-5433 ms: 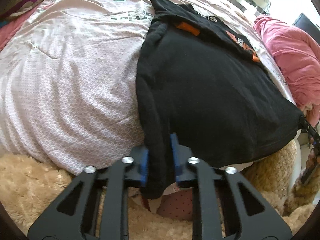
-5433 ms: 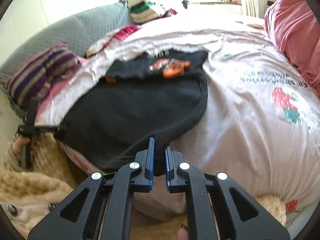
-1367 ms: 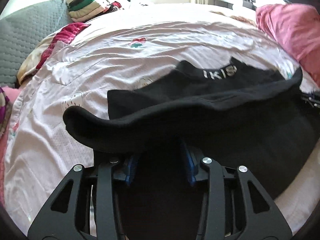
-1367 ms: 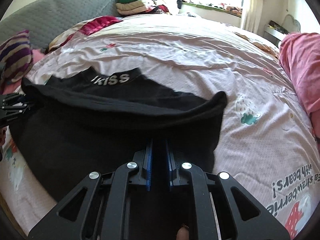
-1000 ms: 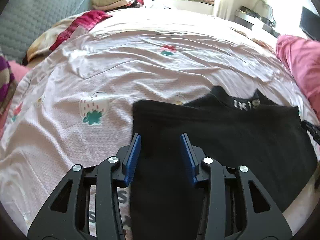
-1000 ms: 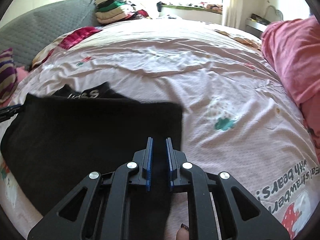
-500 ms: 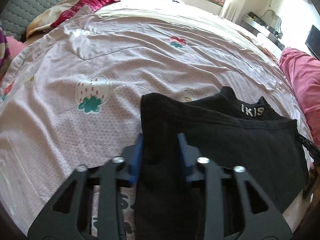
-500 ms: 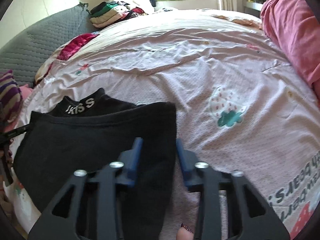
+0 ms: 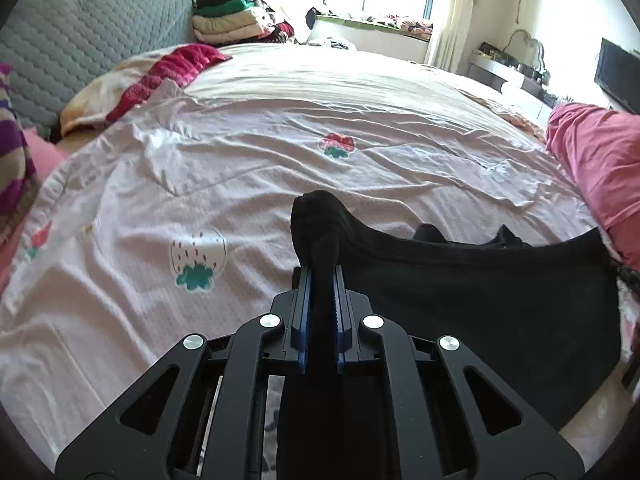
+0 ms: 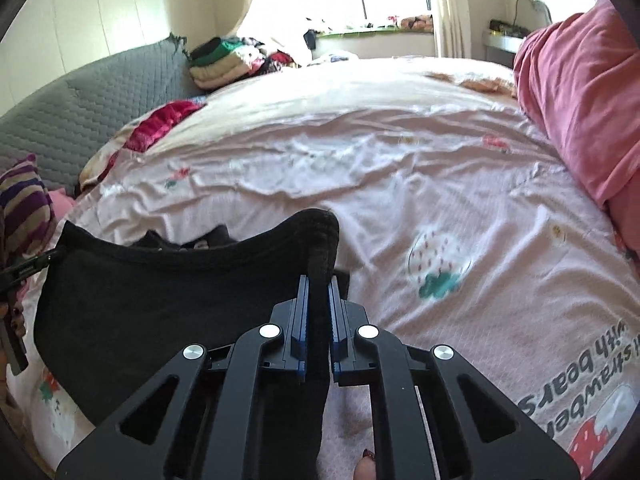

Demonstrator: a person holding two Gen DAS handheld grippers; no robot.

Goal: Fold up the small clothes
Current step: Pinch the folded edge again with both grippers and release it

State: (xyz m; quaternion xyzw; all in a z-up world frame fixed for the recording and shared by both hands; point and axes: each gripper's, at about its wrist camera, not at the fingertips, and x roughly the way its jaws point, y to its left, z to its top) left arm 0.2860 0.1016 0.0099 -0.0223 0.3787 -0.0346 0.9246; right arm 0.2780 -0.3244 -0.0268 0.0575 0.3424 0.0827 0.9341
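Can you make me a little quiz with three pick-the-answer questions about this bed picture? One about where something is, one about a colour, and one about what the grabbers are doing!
1. Where is the stack of folded clothes?
A. At the far end of the bed, by the grey cushion
B. On the black garment
C. On the strawberry picture

2. What colour is the garment being folded?
A. White
B. Black
C. Yellow

3. What are the left gripper and right gripper doing?
A. Both wide open, holding nothing
B. Only one is holding cloth
C. Both are shut on the black garment

Answers:
1 A, the stack sits far back next to the grey cushion.
2 B, the cloth is black against the pale pink bedspread.
3 C, in each wrist view a bunch of black cloth is squeezed between the blue pads.
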